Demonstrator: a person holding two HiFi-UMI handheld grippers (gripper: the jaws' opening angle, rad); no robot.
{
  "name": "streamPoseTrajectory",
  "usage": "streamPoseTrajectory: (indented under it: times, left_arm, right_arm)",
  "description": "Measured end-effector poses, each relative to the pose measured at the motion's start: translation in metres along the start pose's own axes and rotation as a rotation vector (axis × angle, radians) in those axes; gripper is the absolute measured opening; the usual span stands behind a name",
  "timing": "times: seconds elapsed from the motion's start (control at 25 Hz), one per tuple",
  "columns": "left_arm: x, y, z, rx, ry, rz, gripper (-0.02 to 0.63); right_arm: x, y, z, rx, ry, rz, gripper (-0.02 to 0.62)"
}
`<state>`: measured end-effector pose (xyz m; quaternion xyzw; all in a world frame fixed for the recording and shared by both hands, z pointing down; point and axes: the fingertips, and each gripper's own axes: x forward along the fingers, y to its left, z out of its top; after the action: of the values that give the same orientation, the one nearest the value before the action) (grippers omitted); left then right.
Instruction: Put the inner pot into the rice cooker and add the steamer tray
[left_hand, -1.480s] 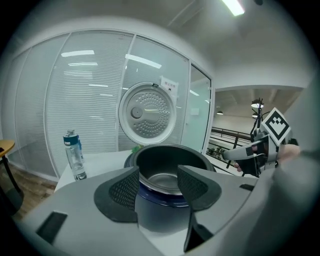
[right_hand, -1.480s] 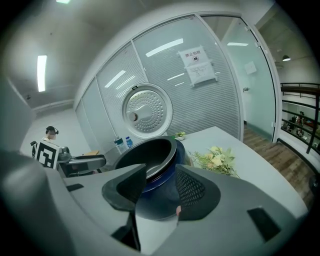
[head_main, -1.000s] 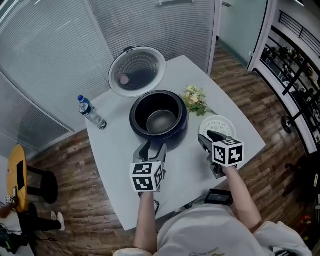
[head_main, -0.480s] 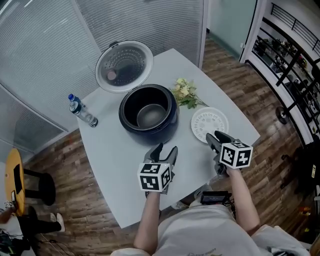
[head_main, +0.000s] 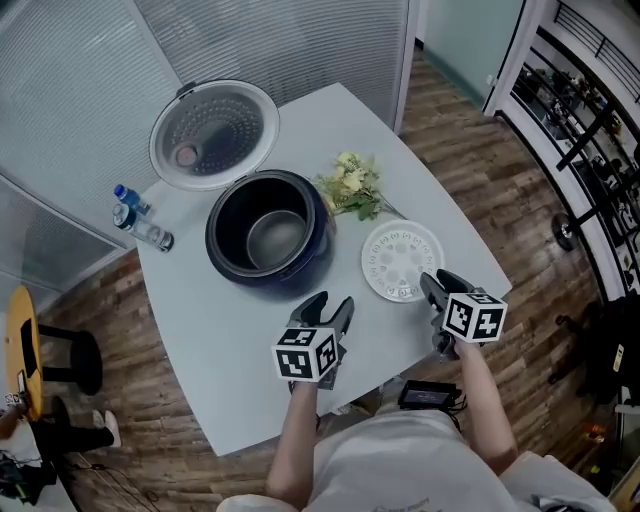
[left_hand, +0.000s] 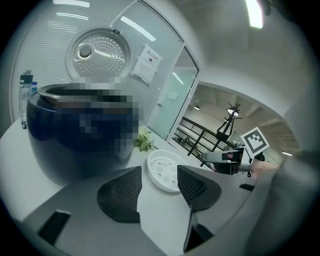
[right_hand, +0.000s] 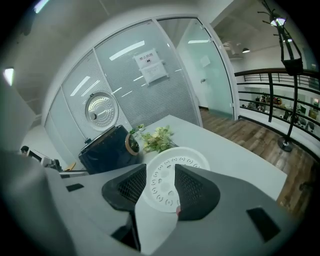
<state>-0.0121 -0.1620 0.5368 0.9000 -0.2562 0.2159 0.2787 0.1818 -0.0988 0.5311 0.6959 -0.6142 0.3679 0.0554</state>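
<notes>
Our right tool (head_main: 437, 284) has its jaws spread with nothing between them, and it is aimed at the near edge of the steamer tray (head_main: 402, 260) without touching it. The left tool (head_main: 331, 302) is likewise spread and empty, hovering over bare desk (head_main: 230, 340) in front of the rice cooker (head_main: 300, 275). The grey metal inner pot (head_main: 275, 238) looks seated in the cooker's dark, glossy body, so we judge the tray step to be in hand. The tray is a thin, white, round perforated disc lying flat, so next we would need to catch its low rim, lift it and lower it level into the pot. The dimpled lid (head_main: 212, 135) stands open behind.
</notes>
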Motion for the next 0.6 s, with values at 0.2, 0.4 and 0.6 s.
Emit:
streamPoseTrajectory:
  times: [0.2, 0.4, 0.6]
  left_arm:
    - [0.039, -0.014, -0.004, -0.026, 0.037, -0.003, 0.229]
    - [0.074, -0.01, -0.013, -0.075, 0.086, 0.022, 0.228]
    - [0.106, 0.005, -0.02, -0.123, 0.118, 0.052, 0.227]
  right_arm:
    - [0.016, -0.037, 0.003, -0.003, 0.045, -0.004, 0.179]
    - [0.034, -0.07, 0.002, 0.004, 0.098, -0.016, 0.179]
    - [0.061, -0.097, 0.0, -0.005, 0.152, -0.035, 0.181]
